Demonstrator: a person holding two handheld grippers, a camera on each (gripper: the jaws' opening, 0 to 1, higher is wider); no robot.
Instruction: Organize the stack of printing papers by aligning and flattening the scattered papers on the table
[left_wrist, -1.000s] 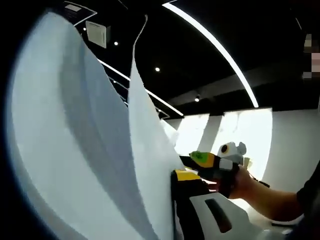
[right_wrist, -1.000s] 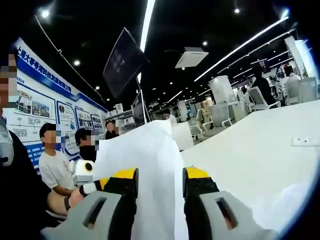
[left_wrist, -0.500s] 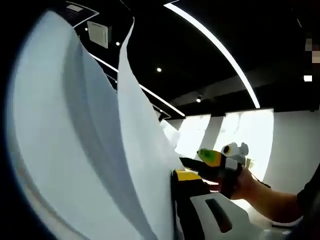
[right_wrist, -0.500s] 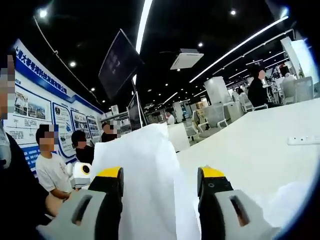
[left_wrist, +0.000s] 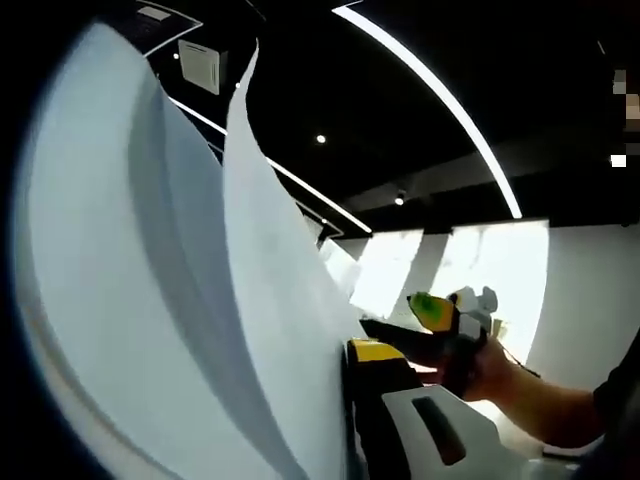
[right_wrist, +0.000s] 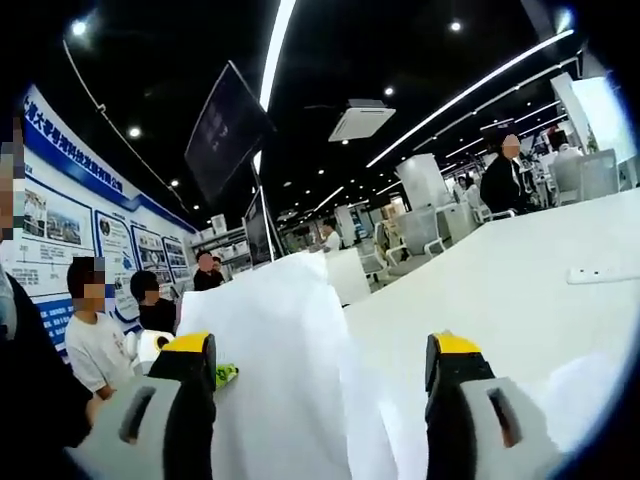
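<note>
The printing papers (left_wrist: 180, 300) stand on edge in the left half of the left gripper view, lifted off the table (right_wrist: 520, 300) and fanned apart at the top. At least two separate curved sheets or bundles can be counted there; the full sheet count cannot be told.

The left gripper (left_wrist: 340, 420) shows one yellow-tipped finger pressed against the paper at lower centre. Its other finger is hidden behind the sheets, so a grip on the stack is likely but not certain.

In the right gripper view the right gripper (right_wrist: 320, 400) has its two fingers spread wide with the papers (right_wrist: 270, 380) rising between them, not clamped.

Judged from this, alignment is midway: the stack is gathered and upright, yet its edges are uneven, and squaring and laying flat remain.
</note>
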